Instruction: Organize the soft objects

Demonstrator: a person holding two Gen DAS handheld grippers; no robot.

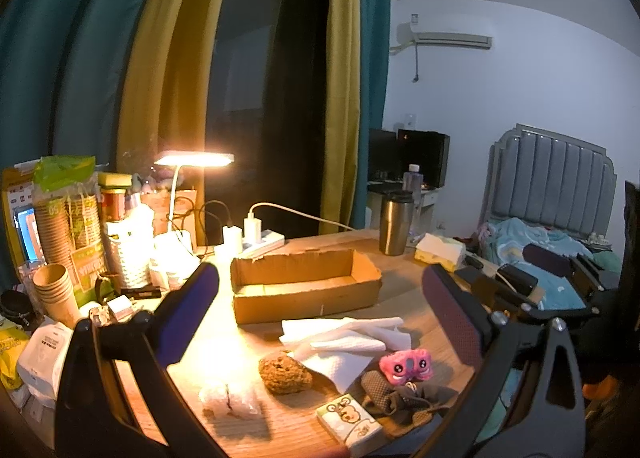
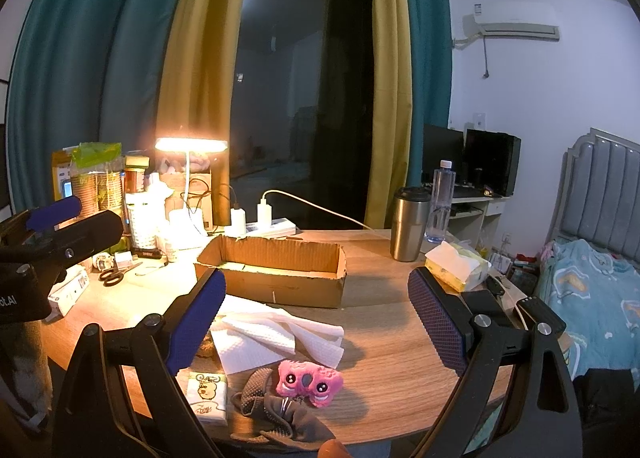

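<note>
We hold both tongs wide apart and empty, left tongs (image 1: 320, 322) and right tongs (image 2: 316, 318), above the worktop (image 2: 392, 342); pink plush (image 2: 310, 378), sponge (image 1: 284, 374) and paper towels (image 2: 276, 334) lie before the empty cardboard box (image 2: 272, 270).

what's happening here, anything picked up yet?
Nothing yet. A person holds a hand-held gripper in each hand above a wooden table; the left hand-held gripper and the right hand-held gripper are both open and empty. The cardboard box looks empty. The soft items lie loose in front of it: paper towels, pink plush toy, grey sock, tissue pack, brown sponge and a clear plastic wad.
</note>
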